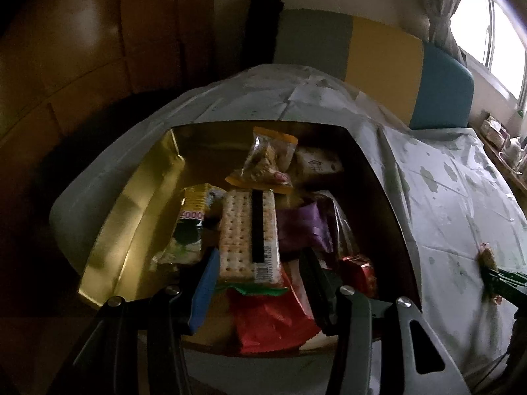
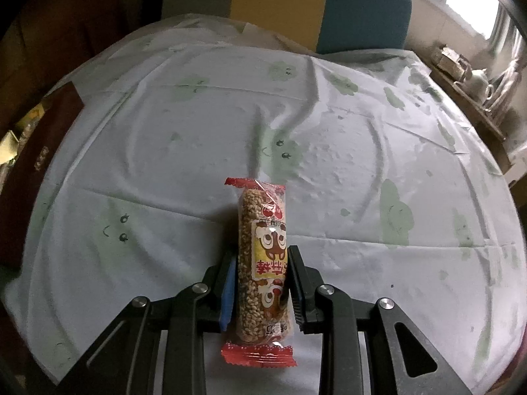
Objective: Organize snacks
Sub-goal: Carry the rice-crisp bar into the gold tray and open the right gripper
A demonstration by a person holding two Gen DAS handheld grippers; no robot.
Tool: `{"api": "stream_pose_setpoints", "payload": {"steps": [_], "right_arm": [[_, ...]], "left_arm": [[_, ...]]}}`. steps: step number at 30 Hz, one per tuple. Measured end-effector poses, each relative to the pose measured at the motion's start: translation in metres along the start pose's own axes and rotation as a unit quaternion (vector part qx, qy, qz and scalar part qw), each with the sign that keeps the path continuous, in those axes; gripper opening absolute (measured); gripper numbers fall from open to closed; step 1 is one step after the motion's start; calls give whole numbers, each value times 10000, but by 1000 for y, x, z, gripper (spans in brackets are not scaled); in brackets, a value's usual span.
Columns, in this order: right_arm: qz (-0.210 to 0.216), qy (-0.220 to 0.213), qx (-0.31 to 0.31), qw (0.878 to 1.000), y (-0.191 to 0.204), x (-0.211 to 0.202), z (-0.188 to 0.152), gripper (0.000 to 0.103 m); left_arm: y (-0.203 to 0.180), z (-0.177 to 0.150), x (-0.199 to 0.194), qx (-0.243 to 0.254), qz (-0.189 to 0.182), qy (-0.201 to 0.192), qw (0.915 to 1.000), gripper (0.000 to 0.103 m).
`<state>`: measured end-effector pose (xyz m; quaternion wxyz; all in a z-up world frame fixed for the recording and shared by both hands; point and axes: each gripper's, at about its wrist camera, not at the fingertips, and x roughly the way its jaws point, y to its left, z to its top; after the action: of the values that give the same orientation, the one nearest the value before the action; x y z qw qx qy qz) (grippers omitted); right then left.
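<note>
In the left wrist view my left gripper (image 1: 260, 260) is open above a gold-lined box (image 1: 138, 197) of snacks; a cracker pack (image 1: 237, 227) lies between its fingers, not gripped. Around the pack lie a nut bag (image 1: 266, 158), a purple packet (image 1: 303, 227), a red wrapper (image 1: 266, 326) and a green-yellow packet (image 1: 194, 210). In the right wrist view my right gripper (image 2: 262, 263) is shut on a puffed-rice bar (image 2: 263, 256) in a clear wrapper with red ends, just above the tablecloth (image 2: 362, 151). The right gripper with its bar also shows in the left wrist view (image 1: 487, 263).
The table carries a pale cloth with green blobs (image 1: 444, 197). A chair back in grey, yellow and teal (image 2: 362, 10) stands behind it. The box's dark outer wall (image 2: 49, 138) sits at the left. A shelf with a teapot (image 2: 477, 82) stands at right under the window.
</note>
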<state>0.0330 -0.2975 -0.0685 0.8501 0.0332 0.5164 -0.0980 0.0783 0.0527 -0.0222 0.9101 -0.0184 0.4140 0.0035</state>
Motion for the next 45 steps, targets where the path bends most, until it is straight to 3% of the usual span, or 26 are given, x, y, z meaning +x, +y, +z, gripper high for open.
{"api": "stream_pose_setpoints", "payload": {"steps": [8, 14, 18, 26, 33, 45], "right_arm": [[502, 195, 92, 9985, 6, -3, 1, 29], [828, 88, -221, 9963, 43, -19, 5, 29], [816, 109, -435, 9957, 63, -16, 9, 29], [913, 127, -342, 9952, 64, -16, 3, 29], [1445, -191, -710, 9868, 113, -43, 33, 29], [1945, -473, -1376, 9700, 168, -75, 39, 29]], "left_arm": [[4, -7, -7, 5, -52, -2, 10000, 51], [14, -13, -5, -172, -95, 70, 9998, 51], [16, -14, -4, -197, -121, 81, 9997, 51], [20, -14, -5, -252, -61, 63, 9996, 51], [21, -14, -6, -266, -33, 77, 9996, 51], [30, -15, -7, -357, 123, 104, 9992, 51]]}}
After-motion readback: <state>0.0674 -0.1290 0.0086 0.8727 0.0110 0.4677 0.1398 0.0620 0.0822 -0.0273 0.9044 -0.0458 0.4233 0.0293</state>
